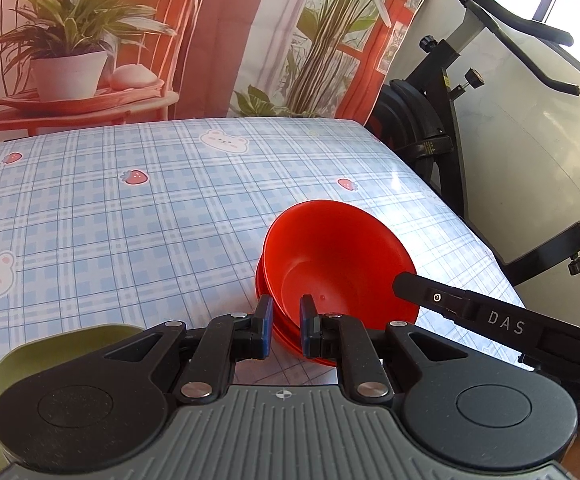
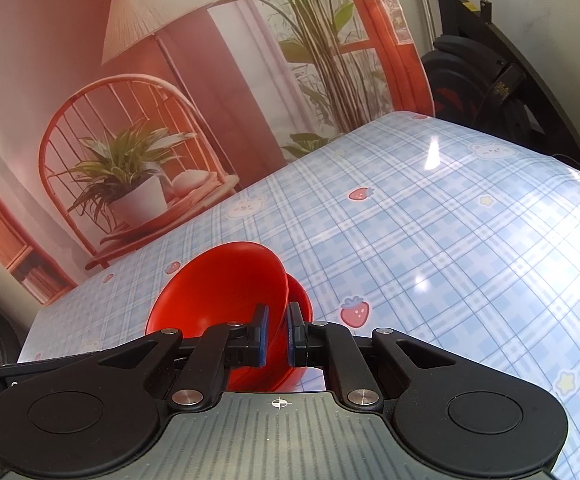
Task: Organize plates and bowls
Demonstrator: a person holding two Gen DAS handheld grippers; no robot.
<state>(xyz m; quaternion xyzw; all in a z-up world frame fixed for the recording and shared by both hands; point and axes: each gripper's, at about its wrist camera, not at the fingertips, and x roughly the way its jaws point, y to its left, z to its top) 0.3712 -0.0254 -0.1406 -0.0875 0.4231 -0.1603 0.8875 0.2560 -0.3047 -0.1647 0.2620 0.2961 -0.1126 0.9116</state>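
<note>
A: Please count from the tongs outward. What do the left tongs [image 1: 286, 326] hold?

B: They are clamped on the near rim of the red bowls [image 1: 329, 264]. I count two red bowls, one nested inside the other and tilted in it. The blue pads [image 1: 265, 326] press the rim from both sides, so the gap is narrow.

A: And the right tongs [image 2: 278, 334]?

B: Also closed narrow, on the rim of the same red stack, at its other side. In the left wrist view one black finger of the right tongs crosses the far rim, with the letters "DAS" on it.

A: So two tongs, two red bowls. Anything more?

B: One green dish [image 1: 70, 344] lies at the near left, partly hidden under the left tongs. I cannot tell if it is a plate or a bowl.

A: Where does the stack stand?

B: At the near right part of the bench [image 1: 130, 220], on its blue checked cloth. I cannot tell if it touches the cloth.

A: How are the hands posed?

B: Both tongs point forward and downward, toward the stack from opposite sides.
</note>
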